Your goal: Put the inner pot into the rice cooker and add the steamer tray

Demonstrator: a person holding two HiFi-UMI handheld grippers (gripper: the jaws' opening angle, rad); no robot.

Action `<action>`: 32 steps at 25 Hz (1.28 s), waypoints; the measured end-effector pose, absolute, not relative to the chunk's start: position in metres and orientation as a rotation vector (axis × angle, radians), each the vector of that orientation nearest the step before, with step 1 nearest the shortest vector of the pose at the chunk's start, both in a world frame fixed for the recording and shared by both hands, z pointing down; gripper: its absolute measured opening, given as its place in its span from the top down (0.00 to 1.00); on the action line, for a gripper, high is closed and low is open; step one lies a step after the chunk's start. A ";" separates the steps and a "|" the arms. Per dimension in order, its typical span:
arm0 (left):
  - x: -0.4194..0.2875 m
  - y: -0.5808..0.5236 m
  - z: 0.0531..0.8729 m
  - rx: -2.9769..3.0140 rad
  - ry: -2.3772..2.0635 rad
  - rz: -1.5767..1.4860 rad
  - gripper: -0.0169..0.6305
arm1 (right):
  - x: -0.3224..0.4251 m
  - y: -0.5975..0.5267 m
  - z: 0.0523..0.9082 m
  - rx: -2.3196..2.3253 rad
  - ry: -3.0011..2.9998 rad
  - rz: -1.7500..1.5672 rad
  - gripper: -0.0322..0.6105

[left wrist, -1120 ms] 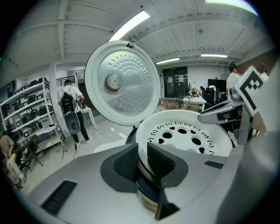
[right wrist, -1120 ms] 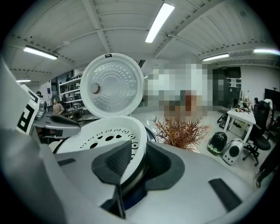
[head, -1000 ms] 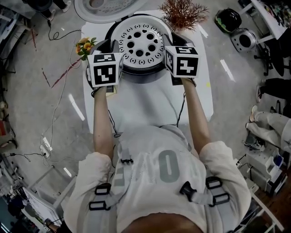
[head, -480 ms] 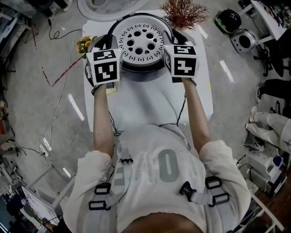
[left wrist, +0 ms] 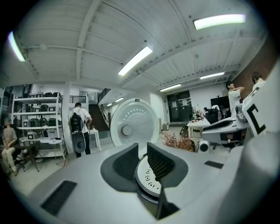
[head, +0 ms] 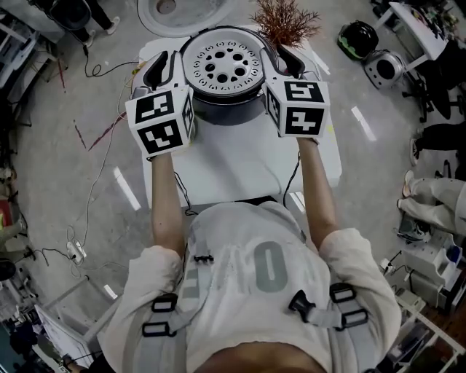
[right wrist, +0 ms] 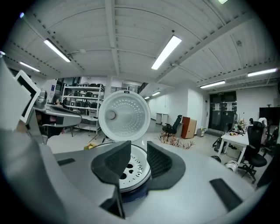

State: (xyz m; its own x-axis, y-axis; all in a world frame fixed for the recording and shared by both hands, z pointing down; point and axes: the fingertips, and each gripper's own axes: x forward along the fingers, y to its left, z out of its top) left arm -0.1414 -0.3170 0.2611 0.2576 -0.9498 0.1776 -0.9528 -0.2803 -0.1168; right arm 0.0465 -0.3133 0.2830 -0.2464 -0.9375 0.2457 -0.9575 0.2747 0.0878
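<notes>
A white steamer tray with round holes sits on top of the dark inner pot at the far end of the white table. My left gripper holds the pot's left rim and my right gripper holds its right rim. In the left gripper view the jaws stand narrowly apart over the tray's edge. In the right gripper view the jaws straddle the tray and the dark pot wall. The cooker's open white lid stands upright behind.
The round lid lies beyond the table's far edge in the head view. A reddish dried plant stands at the table's far right corner. Cables trail on the floor at left, and dark round objects lie at right. People stand farther back in the room.
Both grippers have risen toward the camera together, and their marker cubes look larger and wider apart. The pot with its tray came up with them, showing more of its dark side.
</notes>
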 end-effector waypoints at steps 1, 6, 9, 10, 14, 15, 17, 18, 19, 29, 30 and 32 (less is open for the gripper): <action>-0.140 -0.308 0.255 2.494 -1.881 0.308 0.86 | 0.045 -0.305 0.278 1.755 -2.311 0.101 0.76; -0.132 -0.261 0.238 2.553 -1.887 0.175 0.86 | 0.033 -0.261 0.258 1.737 -2.413 0.044 0.77; -0.130 -0.236 0.240 2.565 -1.886 0.103 0.86 | 0.029 -0.236 0.254 1.747 -2.480 0.036 0.78; -0.129 -0.228 0.241 2.566 -1.884 0.078 0.86 | 0.030 -0.227 0.253 1.761 -2.491 0.030 0.79; -0.125 -0.205 0.251 2.556 -1.885 0.020 0.87 | 0.038 -0.205 0.251 1.830 -2.497 -0.001 0.82; -0.126 -0.201 0.254 2.552 -1.888 0.017 0.87 | 0.038 -0.201 0.252 1.841 -2.497 -0.006 0.83; -0.128 -0.193 0.263 2.552 -1.902 0.036 0.91 | 0.036 -0.193 0.257 1.848 -2.499 -0.014 0.91; -0.128 -0.190 0.267 2.557 -1.909 0.057 0.93 | 0.034 -0.190 0.260 1.843 -2.504 -0.017 0.94; -0.128 -0.187 0.273 2.561 -1.913 0.080 0.93 | 0.032 -0.186 0.265 1.834 -2.511 -0.016 0.94; -0.126 -0.186 0.303 2.514 -1.883 0.147 0.94 | 0.023 -0.167 0.321 1.721 -2.443 0.101 0.94; -0.125 -0.186 0.302 2.514 -1.883 0.139 0.94 | 0.024 -0.168 0.320 1.722 -2.448 0.103 0.94; -0.124 -0.187 0.304 2.514 -1.876 0.133 0.94 | 0.025 -0.169 0.319 1.725 -2.453 0.102 0.94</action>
State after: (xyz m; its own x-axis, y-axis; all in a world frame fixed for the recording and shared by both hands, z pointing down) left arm -0.1236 -0.1867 0.3035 0.2820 -0.9569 0.0691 -0.9571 -0.2856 -0.0491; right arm 0.0253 -0.1689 0.3192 -0.3324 -0.9305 0.1538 -0.9401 0.3400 0.0253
